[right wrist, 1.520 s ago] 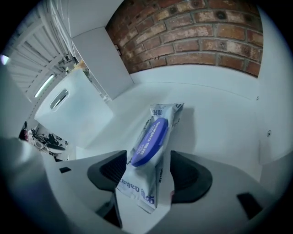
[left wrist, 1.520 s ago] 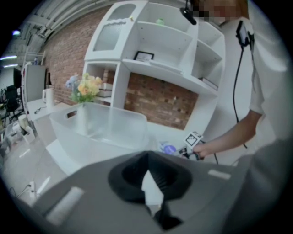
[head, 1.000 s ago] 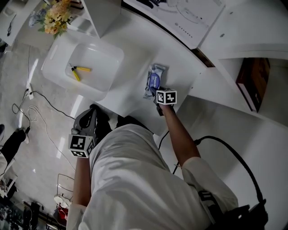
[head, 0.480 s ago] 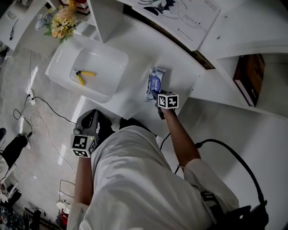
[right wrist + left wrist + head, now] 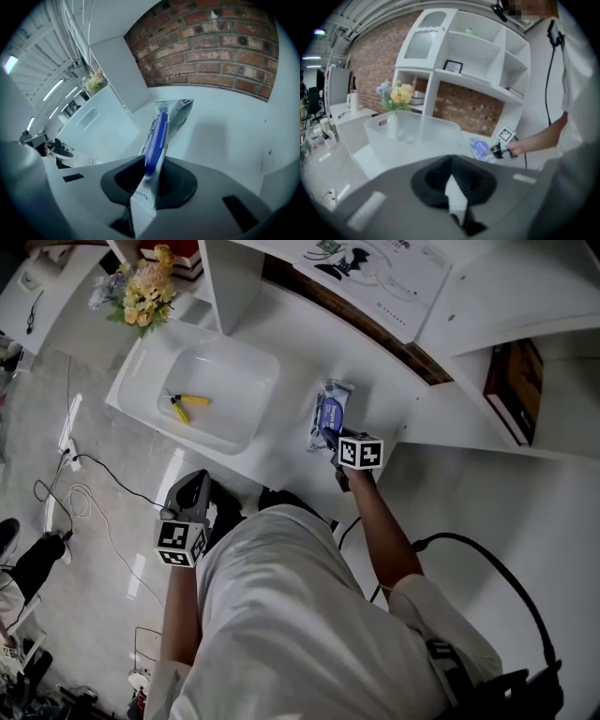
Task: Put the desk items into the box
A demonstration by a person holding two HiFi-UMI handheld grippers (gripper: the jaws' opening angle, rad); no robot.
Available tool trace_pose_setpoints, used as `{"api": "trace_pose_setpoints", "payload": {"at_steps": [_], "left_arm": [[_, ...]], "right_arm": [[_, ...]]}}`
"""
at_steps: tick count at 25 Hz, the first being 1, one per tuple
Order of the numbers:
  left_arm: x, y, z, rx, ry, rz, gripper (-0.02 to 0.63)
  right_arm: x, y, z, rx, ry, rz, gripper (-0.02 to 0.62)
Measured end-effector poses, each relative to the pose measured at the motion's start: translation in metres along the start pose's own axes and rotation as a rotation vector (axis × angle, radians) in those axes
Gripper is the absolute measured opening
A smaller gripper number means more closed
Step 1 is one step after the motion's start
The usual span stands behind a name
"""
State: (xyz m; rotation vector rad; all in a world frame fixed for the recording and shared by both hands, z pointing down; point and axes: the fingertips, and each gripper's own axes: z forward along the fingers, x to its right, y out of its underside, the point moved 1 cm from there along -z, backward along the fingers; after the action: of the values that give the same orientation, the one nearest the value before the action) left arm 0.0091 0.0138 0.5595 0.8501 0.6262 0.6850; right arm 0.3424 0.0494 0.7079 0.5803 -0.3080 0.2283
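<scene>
Head view, with both gripper views. The right gripper (image 5: 332,439) has just been closing its ribbed black fingers and now clamps them on the lower end of a flat, glossy blue-and-white packet (image 5: 330,409). In the right gripper view the packet (image 5: 161,133) stands edge-on and upright, clear of the smooth white counter (image 5: 286,334). The translucent plastic box (image 5: 155,345), rectangular with rounded corners, sits on the counter to the packet's left, well apart from it. Yellow-handled pliers (image 5: 186,405) lie on the box's floor. The left gripper (image 5: 194,486) hangs over the pale tiled floor beside the counter. Its fingers are slightly apart, a narrow pale wedge between them, gripping nothing. A bunch of flowers (image 5: 150,298) stands behind the box.
</scene>
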Motion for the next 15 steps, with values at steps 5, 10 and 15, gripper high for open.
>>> {"api": "trace_pose_setpoints", "payload": {"at_steps": [5,10,15], "left_arm": [[-0.006,0.002,-0.006,0.003,0.015,0.004,0.003],[-0.013,0.001,-0.014,0.016,0.03,0.011,0.003],[-0.025,0.0,-0.022,0.028,0.043,0.014,0.003]], "right_arm": [[-0.03,-0.017,-0.012,0.06,-0.031,-0.008,0.069],[-0.055,-0.031,-0.029,0.105,-0.018,-0.05,0.069],[-0.08,-0.046,-0.042,0.173,-0.025,-0.039,0.069]]}}
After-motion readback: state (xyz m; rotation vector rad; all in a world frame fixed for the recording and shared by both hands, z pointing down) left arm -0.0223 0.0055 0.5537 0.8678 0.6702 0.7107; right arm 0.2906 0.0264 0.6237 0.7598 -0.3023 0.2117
